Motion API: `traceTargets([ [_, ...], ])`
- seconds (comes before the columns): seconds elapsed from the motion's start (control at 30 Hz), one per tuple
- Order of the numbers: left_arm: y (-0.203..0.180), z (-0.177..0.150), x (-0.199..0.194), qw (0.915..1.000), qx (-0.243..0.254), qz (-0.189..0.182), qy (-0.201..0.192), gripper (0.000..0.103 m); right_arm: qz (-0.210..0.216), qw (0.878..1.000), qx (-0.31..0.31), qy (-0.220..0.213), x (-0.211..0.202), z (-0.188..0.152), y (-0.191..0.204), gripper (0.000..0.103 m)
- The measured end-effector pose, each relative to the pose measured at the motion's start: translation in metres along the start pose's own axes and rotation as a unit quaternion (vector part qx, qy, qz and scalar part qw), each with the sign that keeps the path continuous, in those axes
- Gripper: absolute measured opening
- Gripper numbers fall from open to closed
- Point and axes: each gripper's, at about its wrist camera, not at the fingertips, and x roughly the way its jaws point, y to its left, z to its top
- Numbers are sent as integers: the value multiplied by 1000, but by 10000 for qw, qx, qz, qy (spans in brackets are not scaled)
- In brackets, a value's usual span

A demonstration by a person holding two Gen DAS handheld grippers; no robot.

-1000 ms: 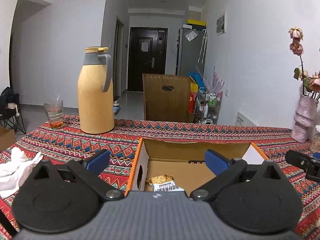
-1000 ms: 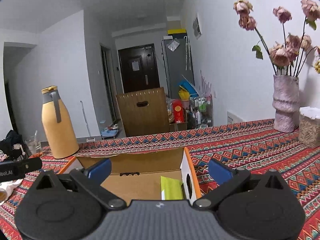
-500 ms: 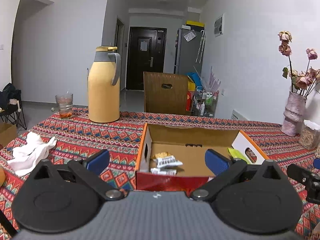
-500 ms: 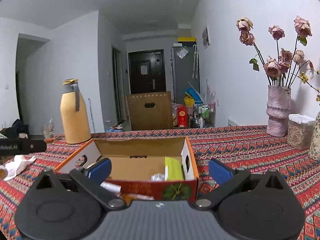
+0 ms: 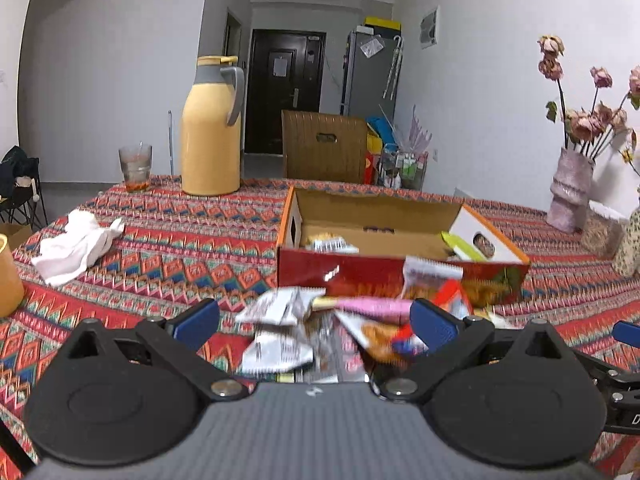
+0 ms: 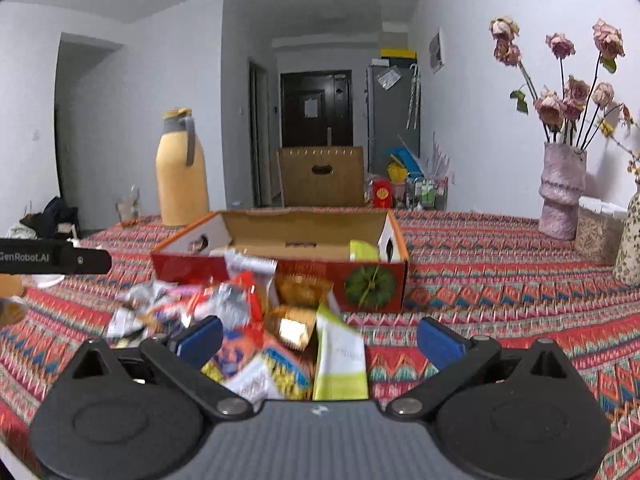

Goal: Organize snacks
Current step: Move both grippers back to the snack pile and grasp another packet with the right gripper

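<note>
An open cardboard box [image 5: 400, 272] [image 6: 280, 276] with a red front wall stands on the patterned tablecloth; a few snack packets lie inside, among them a green one [image 6: 363, 251]. A loose pile of snack packets [image 5: 328, 328] [image 6: 248, 328] lies on the cloth in front of the box. My left gripper [image 5: 316, 322] hangs open just over the pile, nothing between its blue pads. My right gripper [image 6: 320, 338] is open too, above the pile's right part with a white-green packet [image 6: 340, 354] between the fingers, untouched. The left gripper's side shows in the right wrist view.
A yellow thermos jug [image 5: 212, 128] and a glass [image 5: 135, 168] stand at the far left. A crumpled white cloth [image 5: 76, 246] lies left of the box. A pink vase of dried roses [image 6: 562, 192] and a lidded container [image 6: 598, 232] sit at the right. A yellow object [image 5: 8, 276] is at the left edge.
Both grippers have drawn back from above the box toward the near side of the table. The pile of packets in front of the box has come into view.
</note>
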Motion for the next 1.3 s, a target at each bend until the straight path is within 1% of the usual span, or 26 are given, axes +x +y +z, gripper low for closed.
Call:
traceTargets([
  [0.3, 4, -28, -12, 9998, 25, -59, 197, 103, 77, 9996, 25, 268, -8, -30, 1, 103],
  [0.4, 4, -36, -13, 9996, 71, -80, 279, 103, 108, 9993, -87, 341, -9, -38, 5, 103],
  [0.5, 4, -42, -14, 9993, 110, -85, 340, 103, 99, 9992, -237, 296, -10, -42, 11, 103],
  [0.63, 7, -43, -12, 9992, 88, -77, 383, 103, 170, 9986, -458, 187, -7, -38, 20, 101],
  [0.7, 8, -44, -11, 9992, 78, -67, 391, 103, 236, 9980, -563, 175, -4, -36, 23, 91],
  [0.8, 10, -45, -10, 9991, 66, -50, 404, 103, 366, 9970, -648, 214, 5, -34, 27, 83],
  [0.93, 14, -47, -10, 9991, 10, -31, 423, 103, 610, 9958, -522, 440, 18, -32, 25, 82],
  [1.1, 18, -48, -8, 9990, -31, -18, 446, 103, 702, 9955, -473, 434, 22, -30, 22, 73],
  [1.13, 19, -48, -8, 9990, -43, -13, 451, 103, 722, 9953, -472, 435, 23, -29, 22, 68],
  [1.17, 19, -48, -7, 9989, -51, -11, 457, 103, 770, 9948, -457, 476, 24, -29, 22, 56],
  [1.27, 20, -49, -5, 9989, -61, -11, 475, 103, 765, 9944, -519, 511, 25, -32, 23, 54],
  [1.3, 20, -50, -5, 9988, -64, -7, 485, 103, 766, 9944, -510, 511, 25, -32, 22, 48],
])
